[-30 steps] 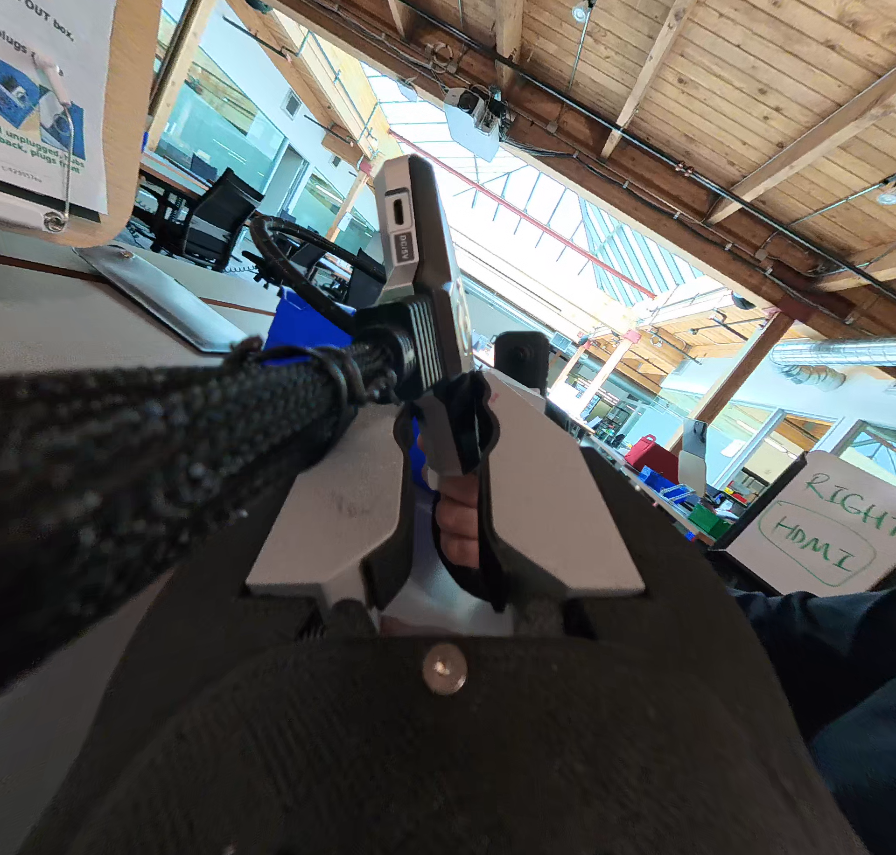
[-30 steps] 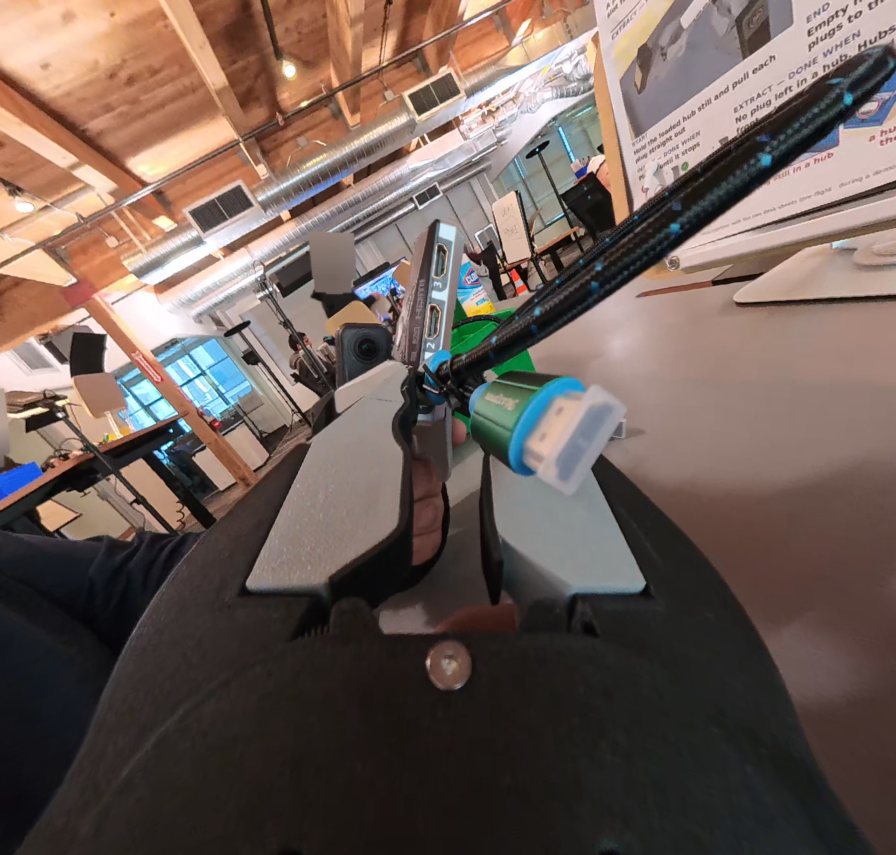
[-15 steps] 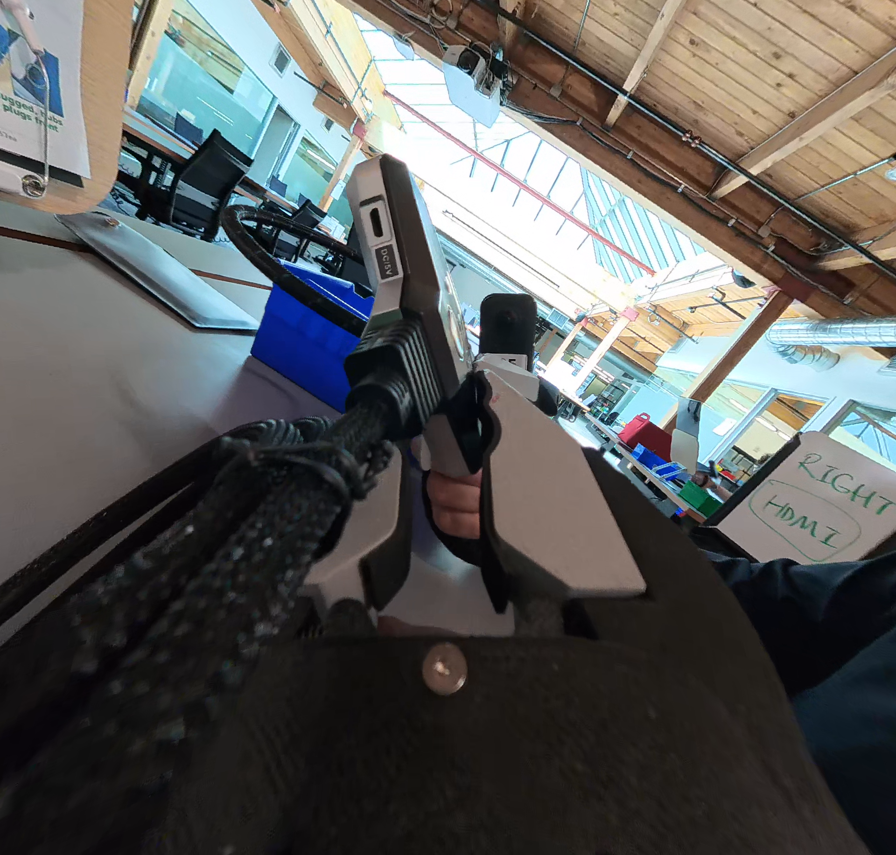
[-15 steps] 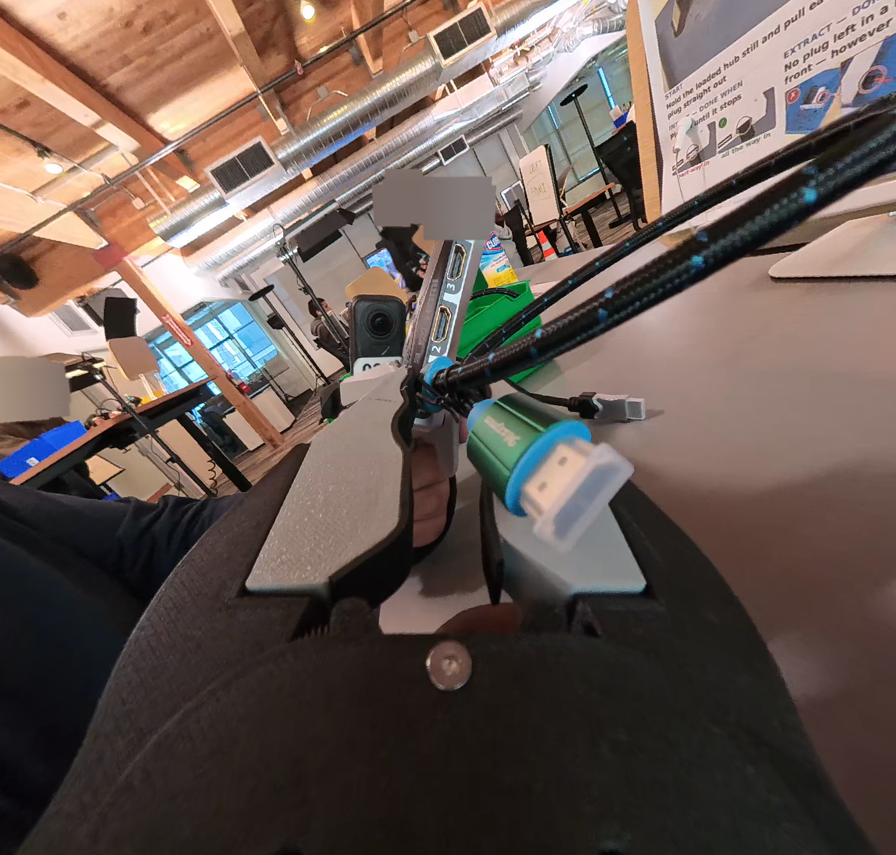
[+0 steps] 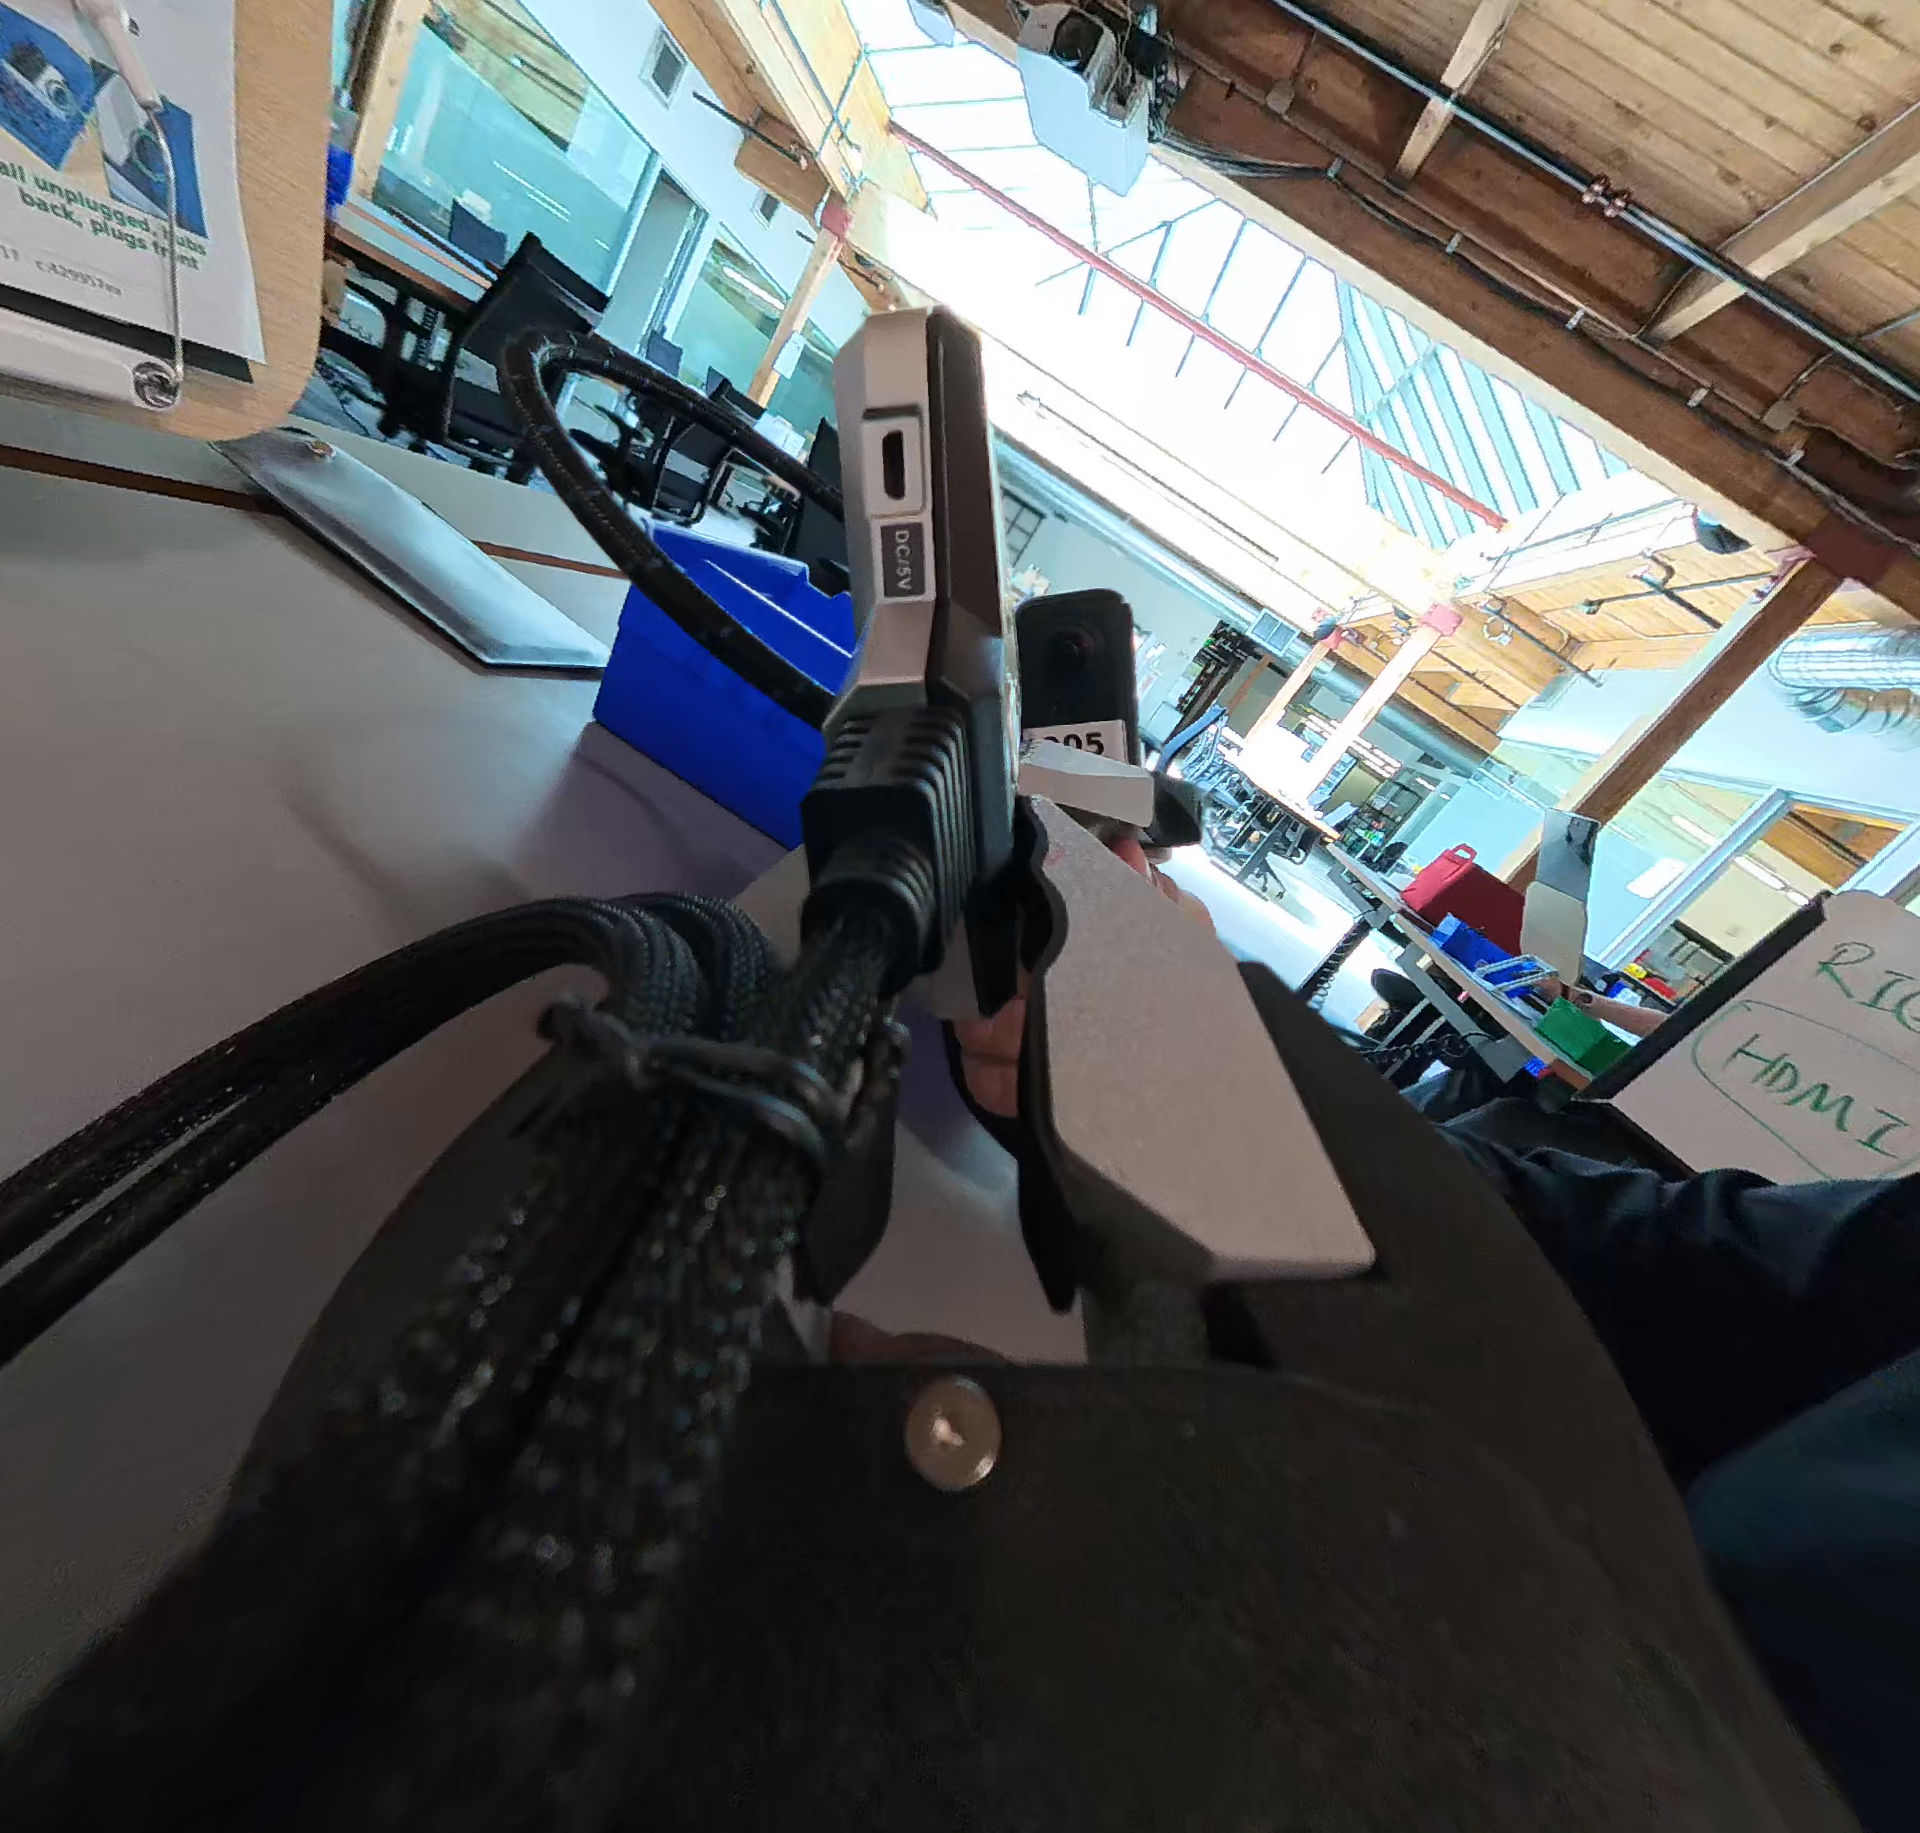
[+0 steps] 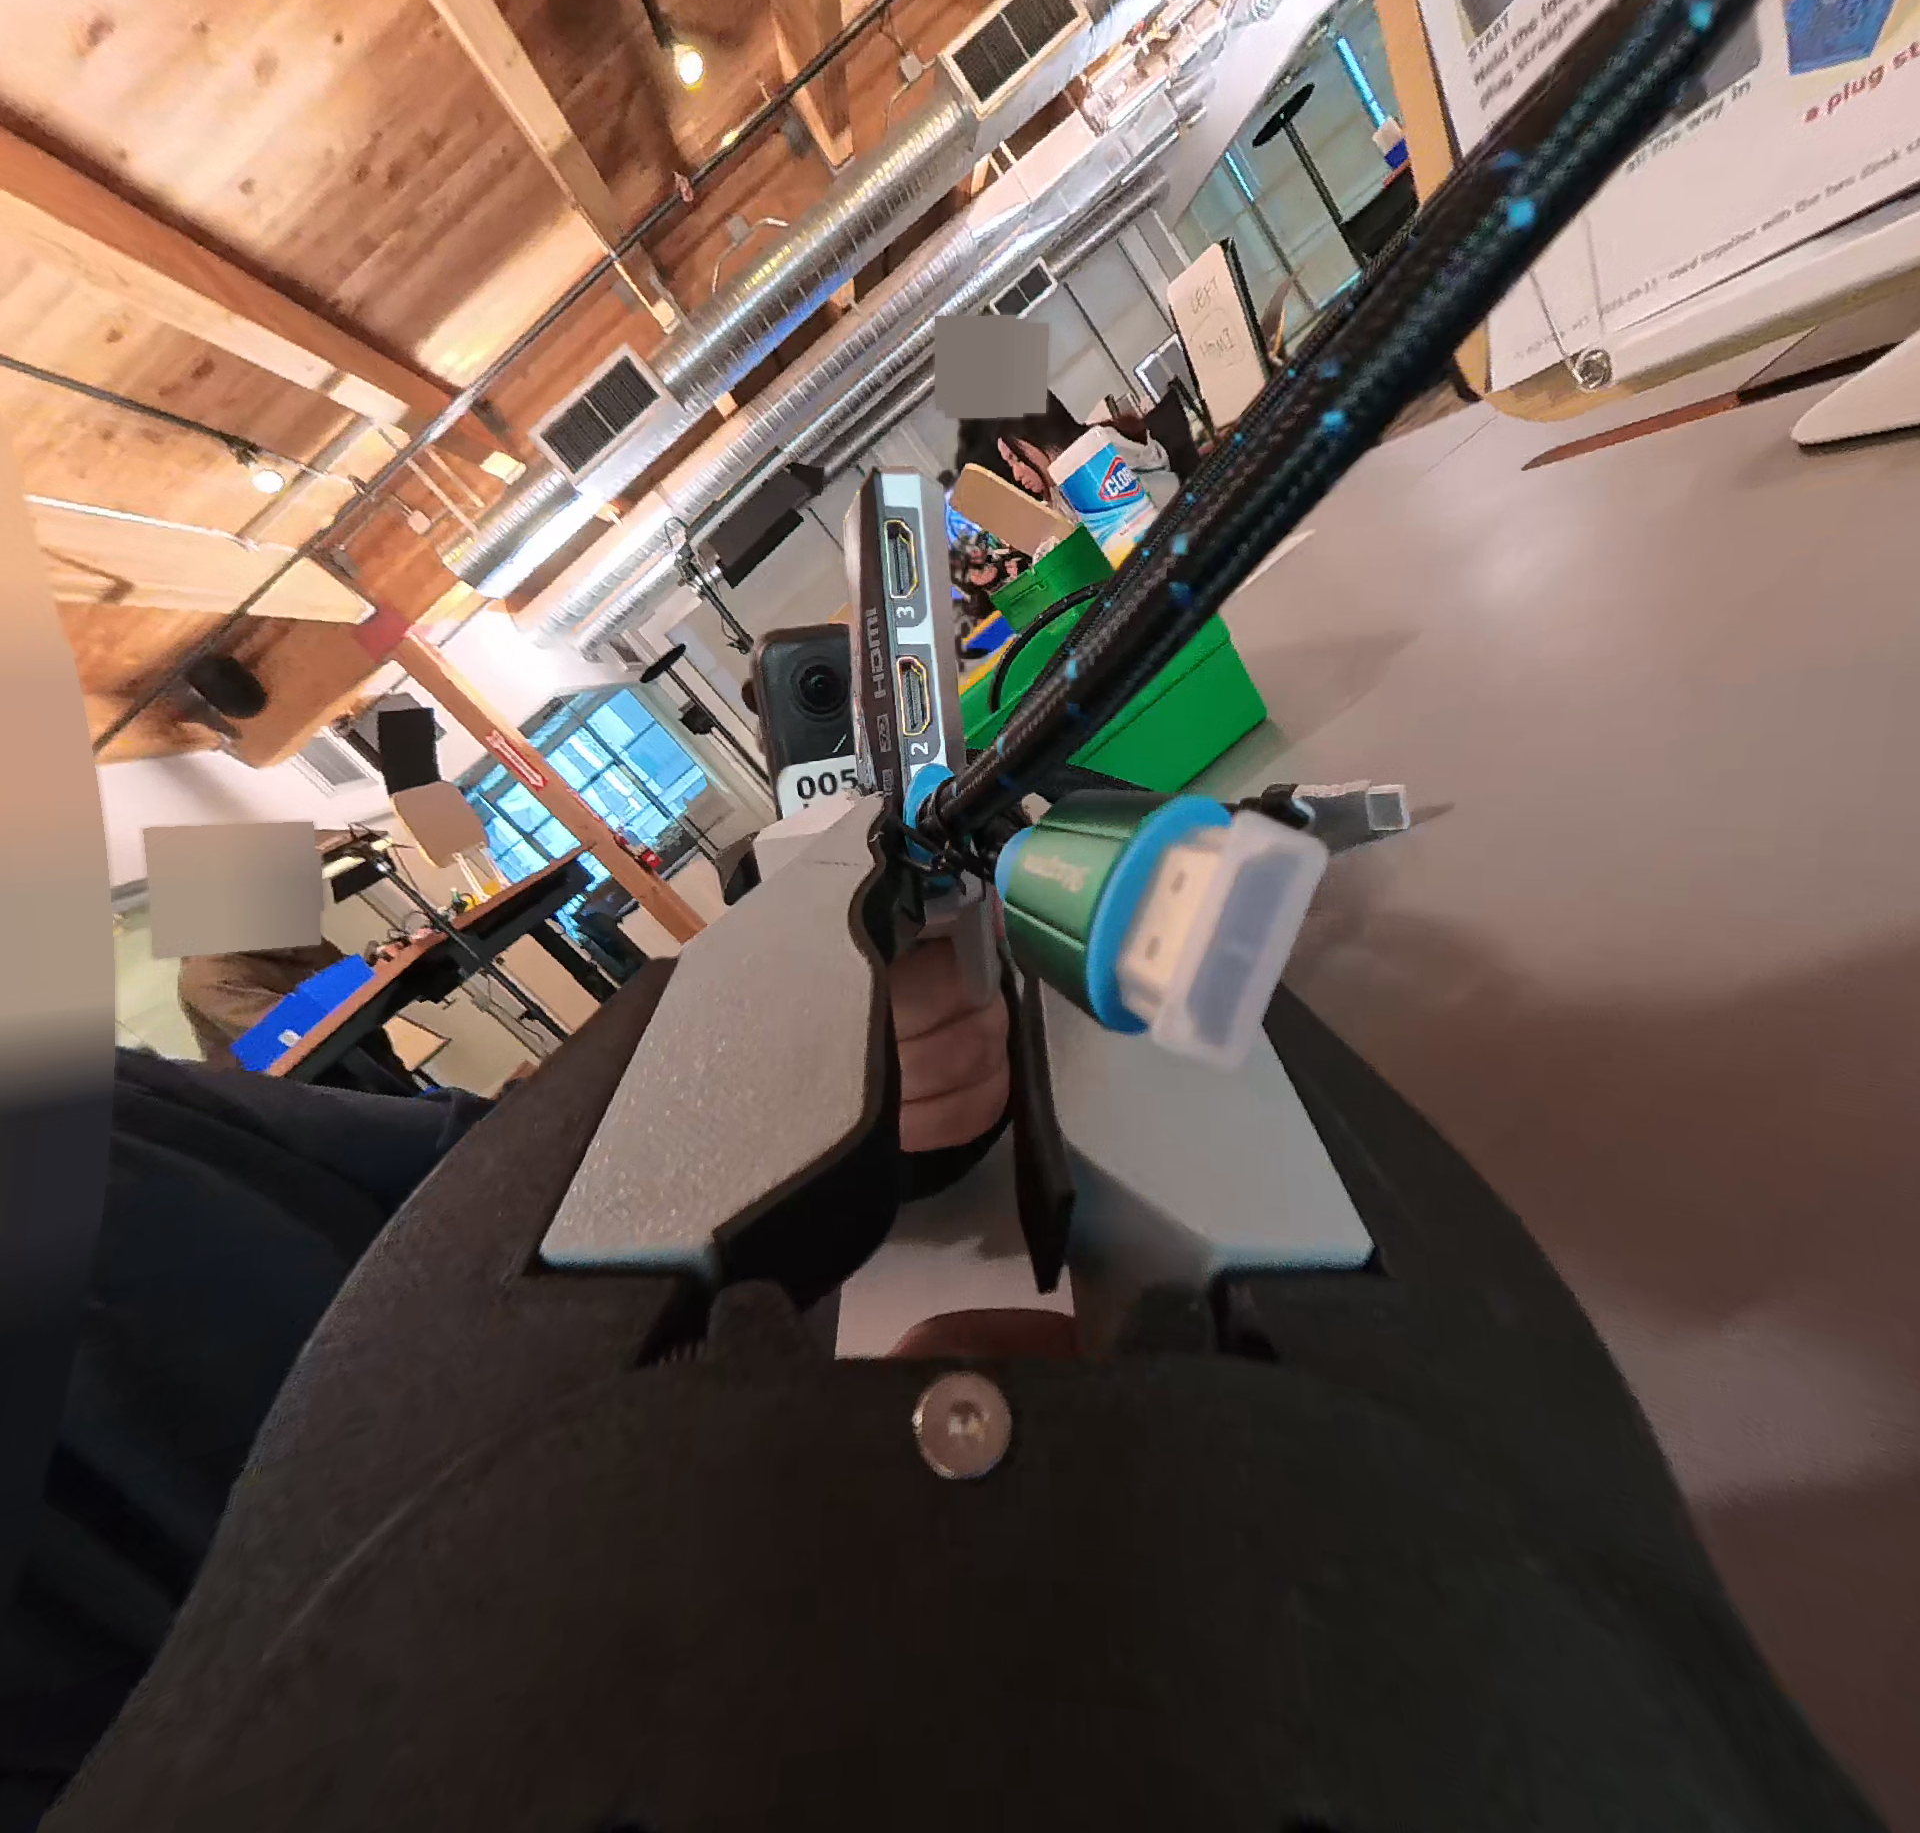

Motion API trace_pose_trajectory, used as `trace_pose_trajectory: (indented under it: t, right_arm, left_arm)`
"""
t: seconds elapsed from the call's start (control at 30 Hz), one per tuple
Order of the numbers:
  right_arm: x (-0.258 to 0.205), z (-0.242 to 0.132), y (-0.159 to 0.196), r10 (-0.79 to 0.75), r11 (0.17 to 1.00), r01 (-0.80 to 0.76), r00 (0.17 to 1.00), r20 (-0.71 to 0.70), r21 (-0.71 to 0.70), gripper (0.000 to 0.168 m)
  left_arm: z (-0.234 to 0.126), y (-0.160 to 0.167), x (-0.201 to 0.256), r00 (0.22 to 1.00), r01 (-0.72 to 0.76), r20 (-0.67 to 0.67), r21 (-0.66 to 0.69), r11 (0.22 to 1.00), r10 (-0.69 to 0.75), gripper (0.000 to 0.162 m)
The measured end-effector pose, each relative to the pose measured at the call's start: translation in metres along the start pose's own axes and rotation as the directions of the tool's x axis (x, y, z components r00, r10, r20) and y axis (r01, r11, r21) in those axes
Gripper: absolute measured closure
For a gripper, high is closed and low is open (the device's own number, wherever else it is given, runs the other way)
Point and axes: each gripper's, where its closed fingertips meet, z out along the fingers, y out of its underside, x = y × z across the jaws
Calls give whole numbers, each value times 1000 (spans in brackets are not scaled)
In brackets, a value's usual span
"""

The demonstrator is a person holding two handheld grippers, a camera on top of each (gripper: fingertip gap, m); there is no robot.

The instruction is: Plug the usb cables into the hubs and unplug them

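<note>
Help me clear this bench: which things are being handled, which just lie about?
Handled: slim grey metal hub, gripped by left gripper and right gripper; black braided cable plugged into it; green blue-ringed capped plug.
Lying about: blue plastic bin; green plastic bin; small grey plug.

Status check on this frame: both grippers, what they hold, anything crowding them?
Left gripper shut on grey hub, black plug seated. Right gripper shut on same hub. Capped green plug loose beside right fingers. Braided cable bundle drapes over left gripper.
</note>
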Motion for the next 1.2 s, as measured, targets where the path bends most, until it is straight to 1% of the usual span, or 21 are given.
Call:
trace_pose_trajectory:
  t: [0.07,0.43,0.53,0.63,0.73,0.83,0.87,0.97,1.0,1.03,1.13,1.2]
  right_arm:
    - [0,-1,2,13,1000,-13,1000,8,2,155]
    - [-14,0,4,-57,998,58,997,47,-21,156]
    - [-16,-5,0,-71,997,72,996,51,-5,160]
    - [-19,-4,1,-60,998,60,995,76,7,158]
    - [-15,-2,-2,-14,1000,14,996,83,11,155]
    - [-12,2,0,-138,990,139,990,13,-31,145]
    - [-12,3,2,-176,983,176,984,-1,-47,148]
    - [-8,6,10,-287,955,279,955,-79,-100,146]
    - [-4,6,9,-305,951,295,945,-116,-96,142]
    - [1,4,7,-306,951,295,938,-165,-90,133]
    - [21,-8,2,-294,955,284,899,-324,-81,132]
    - [23,-15,3,-346,937,334,852,-392,-101,129]
  left_arm:
    - [-1,2,1,1000,0,-2,-11,1000,0,144]
    - [-12,2,12,999,-15,-36,-17,1000,14,146]
    - [-22,2,11,999,-18,-33,-16,1000,18,145]
    - [-24,1,13,998,-49,-41,-10,999,49,145]
    - [-22,-3,9,999,-28,-47,0,1000,28,146]
    - [-23,-8,9,998,-13,-60,36,999,15,146]
    - [-24,-10,10,998,-4,-65,43,999,6,146]
    - [-23,-11,9,998,19,-58,65,998,-15,146]
    - [-22,-11,7,999,19,-42,70,997,-16,146]
    - [-22,-11,5,999,23,-30,80,997,-21,147]
    - [-23,-15,-6,999,20,25,112,994,-23,145]
    - [-25,-17,-13,998,12,62,123,992,-20,145]
